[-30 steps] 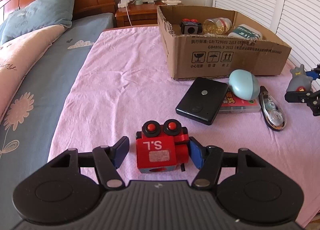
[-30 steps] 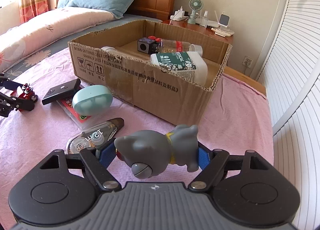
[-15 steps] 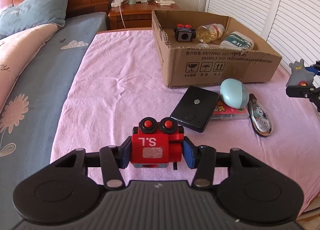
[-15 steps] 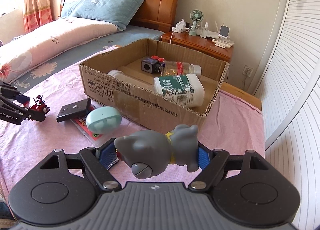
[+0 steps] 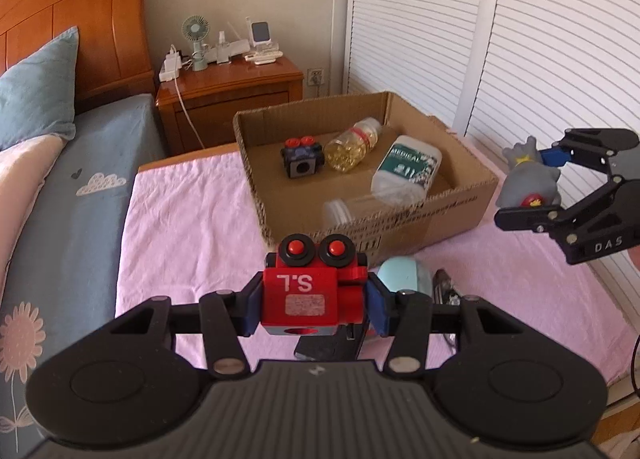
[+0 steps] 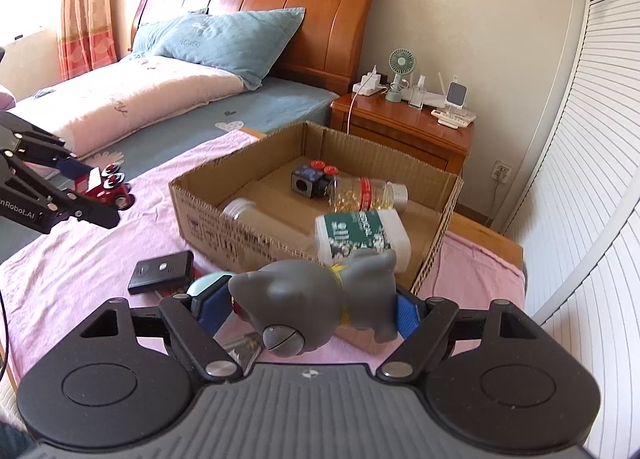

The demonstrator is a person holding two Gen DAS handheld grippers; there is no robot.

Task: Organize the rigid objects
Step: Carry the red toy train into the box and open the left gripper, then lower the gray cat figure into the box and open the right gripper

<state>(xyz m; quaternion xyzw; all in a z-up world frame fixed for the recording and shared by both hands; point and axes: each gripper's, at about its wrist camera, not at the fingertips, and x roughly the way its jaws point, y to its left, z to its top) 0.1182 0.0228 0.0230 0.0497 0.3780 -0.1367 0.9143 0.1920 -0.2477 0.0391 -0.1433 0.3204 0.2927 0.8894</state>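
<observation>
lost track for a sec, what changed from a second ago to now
The left gripper closed on the red toy and lifted it off the pink sheet. The right gripper, still holding the grey toy, rose too. The cardboard box and its contents stayed put.

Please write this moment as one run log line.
left gripper: shut on red toy block | right gripper: shut on grey toy figure | cardboard box: neither inside yet

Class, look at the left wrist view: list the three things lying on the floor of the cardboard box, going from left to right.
Black toy block with red knobs → clear bottle of yellow capsules → white bottle with a green label.
</observation>
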